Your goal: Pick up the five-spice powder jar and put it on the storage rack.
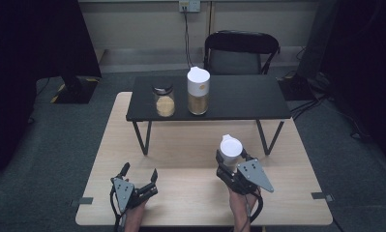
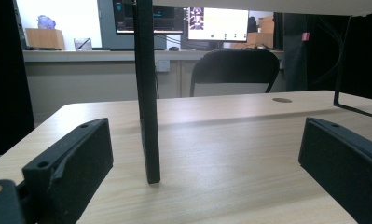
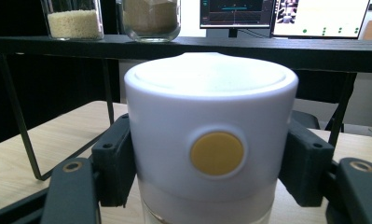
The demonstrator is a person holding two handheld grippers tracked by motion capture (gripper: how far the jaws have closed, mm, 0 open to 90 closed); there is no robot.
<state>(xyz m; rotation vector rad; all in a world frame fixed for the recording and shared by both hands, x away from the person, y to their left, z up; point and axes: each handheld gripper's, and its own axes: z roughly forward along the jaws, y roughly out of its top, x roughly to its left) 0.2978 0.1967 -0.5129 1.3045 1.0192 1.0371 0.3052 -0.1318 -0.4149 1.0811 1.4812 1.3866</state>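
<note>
A jar with a white lid (image 1: 230, 146) stands upright in my right gripper (image 1: 232, 163), whose jaws are shut on its sides just above the wooden table (image 1: 190, 193). Close up in the right gripper view, the white lid (image 3: 211, 126) carries a round yellow button, and both black jaws press on it. On the black shelf (image 1: 239, 99) stand a taller white-lidded jar (image 1: 199, 91) of brown grains and a shorter dark-lidded jar (image 1: 164, 100) of pale grains. My left gripper (image 1: 140, 174) rests open at the table's front left, nothing between its jaws, with the shelf's leg (image 2: 147, 93) ahead.
A black chair (image 1: 241, 50) stands behind the shelf. The shelf's thin metal legs (image 1: 143, 137) rest on the table at mid depth. Dark screens flank the room, and monitors (image 3: 286, 14) glow in the background.
</note>
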